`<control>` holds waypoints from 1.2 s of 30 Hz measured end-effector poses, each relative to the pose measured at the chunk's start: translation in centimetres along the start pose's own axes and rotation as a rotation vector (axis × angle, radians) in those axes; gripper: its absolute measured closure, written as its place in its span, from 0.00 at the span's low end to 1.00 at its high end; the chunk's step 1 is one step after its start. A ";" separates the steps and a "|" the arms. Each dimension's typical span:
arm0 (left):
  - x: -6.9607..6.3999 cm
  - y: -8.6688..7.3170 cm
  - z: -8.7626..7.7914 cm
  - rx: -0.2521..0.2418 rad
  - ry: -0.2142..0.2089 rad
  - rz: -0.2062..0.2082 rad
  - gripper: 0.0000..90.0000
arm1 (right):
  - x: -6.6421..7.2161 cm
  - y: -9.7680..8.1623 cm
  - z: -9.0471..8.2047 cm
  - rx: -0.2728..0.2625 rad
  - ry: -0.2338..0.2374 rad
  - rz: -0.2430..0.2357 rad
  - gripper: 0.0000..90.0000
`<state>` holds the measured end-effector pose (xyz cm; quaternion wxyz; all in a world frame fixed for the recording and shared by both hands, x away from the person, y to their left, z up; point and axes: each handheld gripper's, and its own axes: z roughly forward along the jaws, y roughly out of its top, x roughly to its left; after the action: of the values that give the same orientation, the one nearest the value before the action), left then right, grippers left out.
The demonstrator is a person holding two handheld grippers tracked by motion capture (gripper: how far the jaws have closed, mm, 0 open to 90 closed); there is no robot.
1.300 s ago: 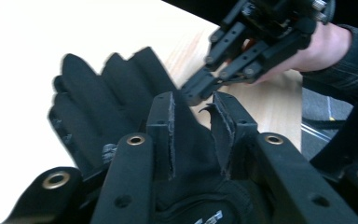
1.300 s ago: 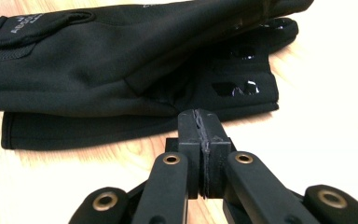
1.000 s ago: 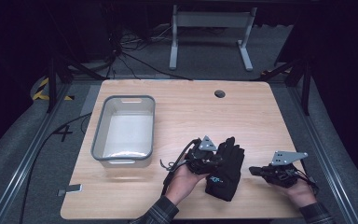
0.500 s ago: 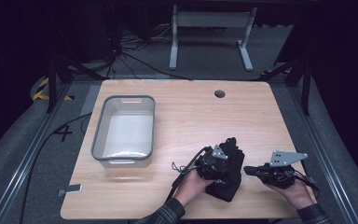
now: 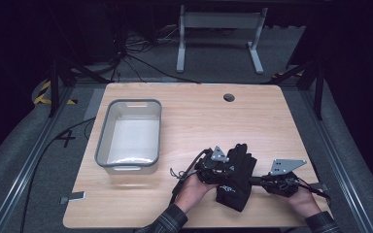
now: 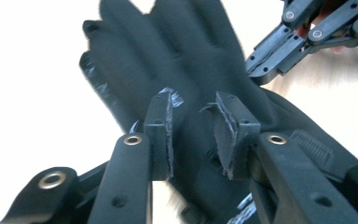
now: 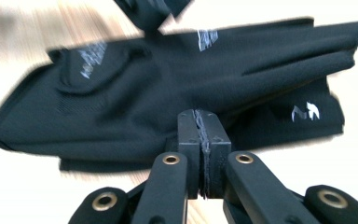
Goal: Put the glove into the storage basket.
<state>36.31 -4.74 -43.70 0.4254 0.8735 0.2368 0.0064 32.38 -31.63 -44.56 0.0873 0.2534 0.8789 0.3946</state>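
With the glove [image 5: 235, 174] flat on the bench [image 5: 194, 111] at lower right, our right tongs [image 7: 200, 140] pinched shut at its edge and our left tongs [image 6: 193, 133], just opening, gapped over it, we risk dragging it askew.

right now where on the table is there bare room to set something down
Free: the wooden tabletop between the grey plastic bin and the right edge, up to the round cable hole. Crowded: the near right, where both grippers flank the black fabric gloves.
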 end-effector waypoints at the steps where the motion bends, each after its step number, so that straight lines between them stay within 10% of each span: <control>1: 0.1 -0.1 0.1 0.007 0.000 -0.005 0.71 | -0.1 -0.2 0.0 0.018 -0.013 -0.001 0.99; 19: 0.5 -0.4 2.2 0.031 -0.018 -0.020 0.69 | -0.6 0.7 -0.9 -0.078 -0.018 0.109 0.64; 25: 0.3 -0.4 2.5 0.038 -0.006 0.009 0.94 | -0.7 1.0 0.2 -0.060 -0.008 0.101 0.78; 36: 0.0 0.7 0.0 -0.027 0.025 0.033 0.98 | -0.7 1.7 -0.2 -0.087 -0.007 0.071 0.94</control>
<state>36.58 -5.11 -43.20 0.4338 0.8714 0.2274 0.0277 33.52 -31.12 -43.21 0.0874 0.2819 0.8509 0.4345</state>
